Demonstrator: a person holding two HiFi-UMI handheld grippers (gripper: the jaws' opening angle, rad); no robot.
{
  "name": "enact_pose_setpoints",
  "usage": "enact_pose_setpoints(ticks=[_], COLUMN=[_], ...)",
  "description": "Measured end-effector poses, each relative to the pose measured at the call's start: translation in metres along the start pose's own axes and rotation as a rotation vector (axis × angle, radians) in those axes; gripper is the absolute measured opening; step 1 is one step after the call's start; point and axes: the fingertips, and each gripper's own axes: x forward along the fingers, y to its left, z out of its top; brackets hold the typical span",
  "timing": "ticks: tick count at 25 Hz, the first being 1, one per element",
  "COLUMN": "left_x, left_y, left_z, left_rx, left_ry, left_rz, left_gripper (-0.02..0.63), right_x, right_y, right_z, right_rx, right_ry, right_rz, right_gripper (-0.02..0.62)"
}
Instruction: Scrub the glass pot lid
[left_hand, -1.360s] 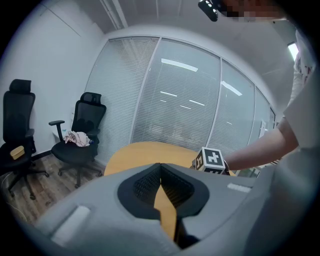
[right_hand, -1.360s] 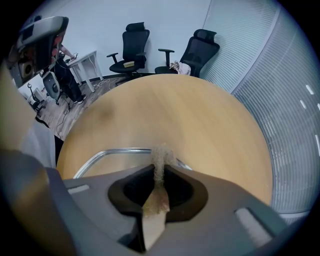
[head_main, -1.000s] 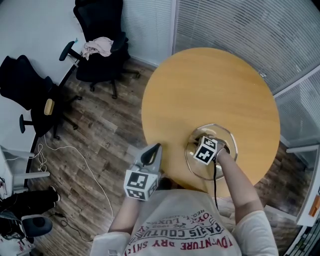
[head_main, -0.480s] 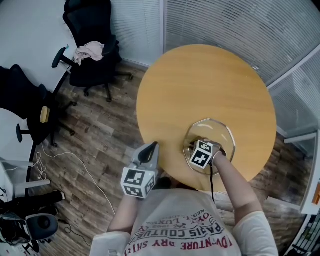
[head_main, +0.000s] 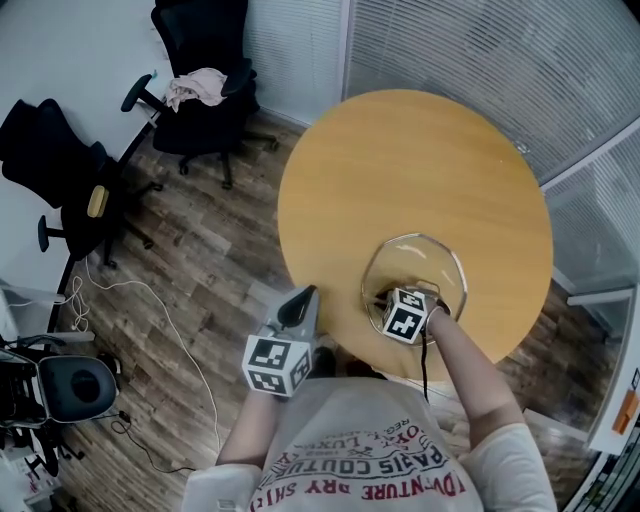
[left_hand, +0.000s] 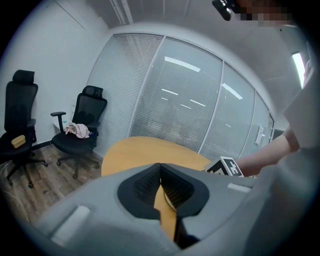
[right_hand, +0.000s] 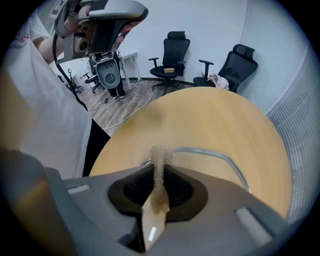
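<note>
Gripping a thin tan sponge (right_hand: 161, 155), right tongs (right_hand: 160, 170) sit clamped over the glass pot lid (head_main: 425, 262), lower right of desk (head_main: 420, 160); left tongs (left_hand: 160, 170) closed, empty, off desk edge, lower centre.

Near rim of the glass lid (head_main: 420, 262) was hidden under the right claw (head_main: 388, 298), scrub pad (right_hand: 160, 156) was mostly buried between its jaws, shirt (head_main: 370, 455) was cut off by the lower edge, yellow thing (head_main: 96, 207) on a chair (head_main: 60, 175) was too small to name
</note>
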Motion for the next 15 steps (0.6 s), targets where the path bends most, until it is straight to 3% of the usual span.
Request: enact_pose_setpoints(ticks=[15], left_x=[-0.016], left_y=[-0.045], left_z=[-0.031], left_rx=[-0.018], left_ry=[0.009], left_rz=[0.061], left_gripper=[0.006], right_x=[-0.01], right_y=[0.055], right_z=[-0.042], right_rx=[-0.165], right_ry=[-0.05], right_rz=[0.042], right_gripper=[0.06])
